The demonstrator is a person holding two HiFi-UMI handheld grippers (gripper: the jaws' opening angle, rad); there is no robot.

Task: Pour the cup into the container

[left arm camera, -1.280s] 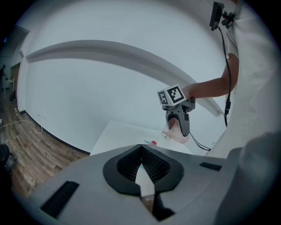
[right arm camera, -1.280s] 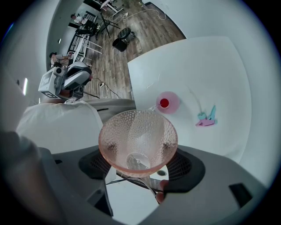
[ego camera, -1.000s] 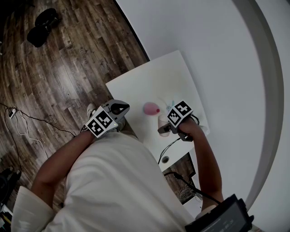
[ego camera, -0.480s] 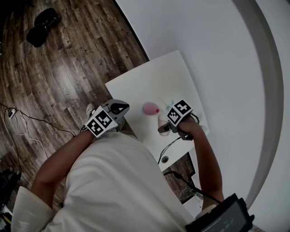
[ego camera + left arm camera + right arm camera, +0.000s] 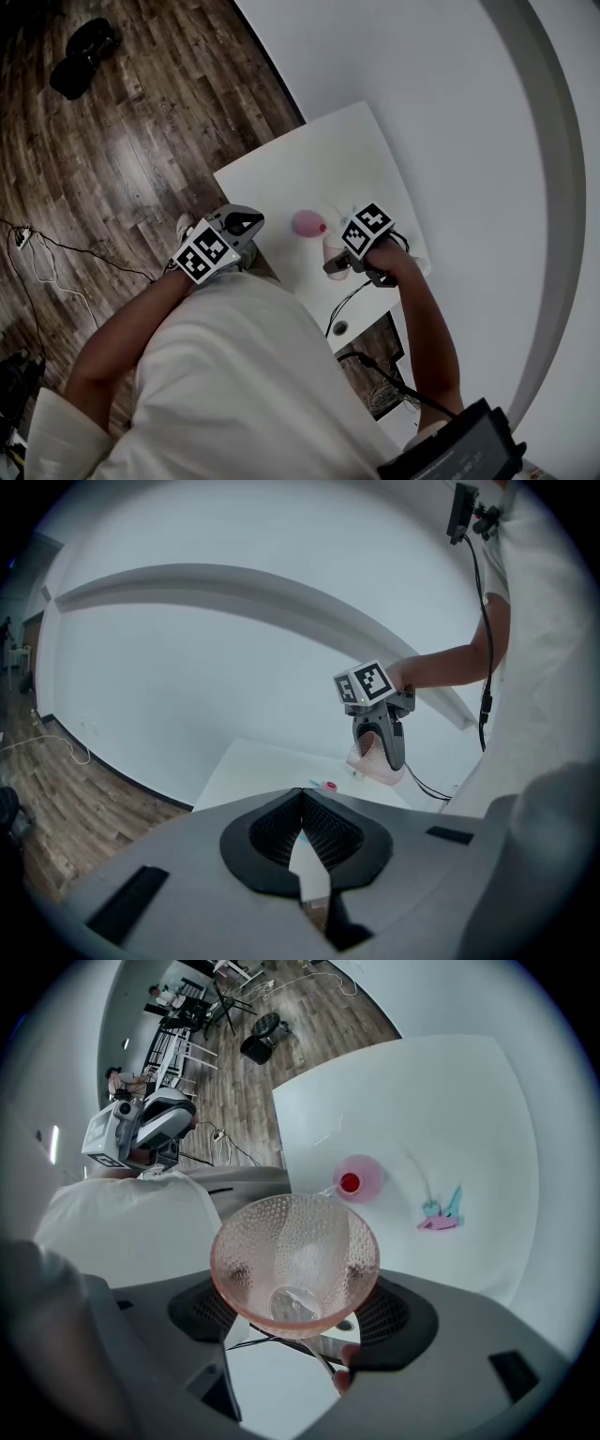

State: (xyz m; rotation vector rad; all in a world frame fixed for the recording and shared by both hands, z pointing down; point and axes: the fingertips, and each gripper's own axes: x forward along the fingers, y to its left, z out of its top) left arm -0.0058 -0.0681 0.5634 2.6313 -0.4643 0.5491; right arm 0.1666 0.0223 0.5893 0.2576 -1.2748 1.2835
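**Head view:** right gripper (image 5: 337, 264) holds cup (image 5: 332, 246) over table (image 5: 281, 169), just beside pink container (image 5: 307, 223); short reach for pour. Left gripper (image 5: 242, 225) parked off table edge by torso, clear of work.

**Left gripper view:** left jaws fully together, nothing between. Idle; task needs one gripper only.

**Right gripper view:** right jaws clamped on cup's sides, mouth toward camera. Cup looks empty. Red piece (image 5: 350, 1182) lies in container just beyond rim; pour likely done.
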